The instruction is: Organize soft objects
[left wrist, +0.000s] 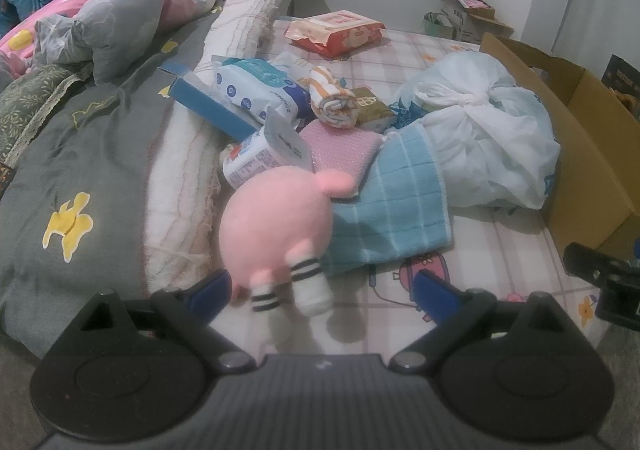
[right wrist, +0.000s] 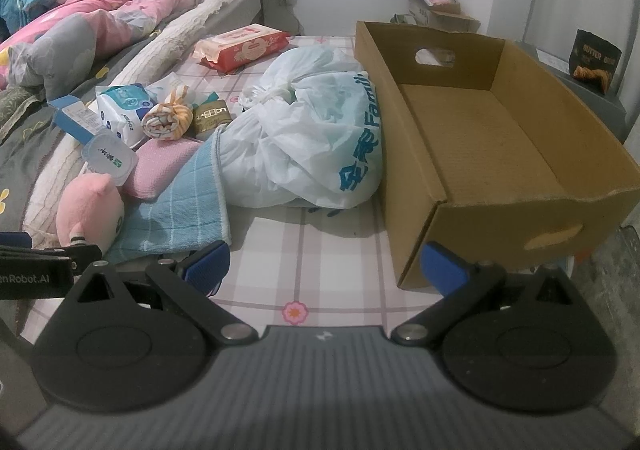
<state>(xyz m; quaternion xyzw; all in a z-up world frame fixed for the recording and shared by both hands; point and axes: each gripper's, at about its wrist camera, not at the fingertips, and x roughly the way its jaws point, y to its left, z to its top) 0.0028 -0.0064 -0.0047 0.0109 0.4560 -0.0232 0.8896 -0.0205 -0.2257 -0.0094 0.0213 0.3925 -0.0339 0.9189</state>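
Observation:
A pink plush toy (left wrist: 276,226) with striped socks lies on the bed sheet, its legs between the blue pads of my open left gripper (left wrist: 324,290). It also shows at the left of the right wrist view (right wrist: 90,210). A blue checked cloth (left wrist: 396,210) and a pink cloth (left wrist: 340,148) lie just behind it. A rolled orange-striped towel (left wrist: 332,98) lies further back. My right gripper (right wrist: 326,266) is open and empty above the sheet, left of an empty cardboard box (right wrist: 500,138).
A knotted white plastic bag (right wrist: 316,138) sits between the cloths and the box. Wet-wipe packs (left wrist: 256,90), a red pack (left wrist: 336,32), a blue carton (left wrist: 208,100) and a small tissue pack (left wrist: 264,158) lie around. Grey and pink quilts (left wrist: 80,130) cover the left of the bed.

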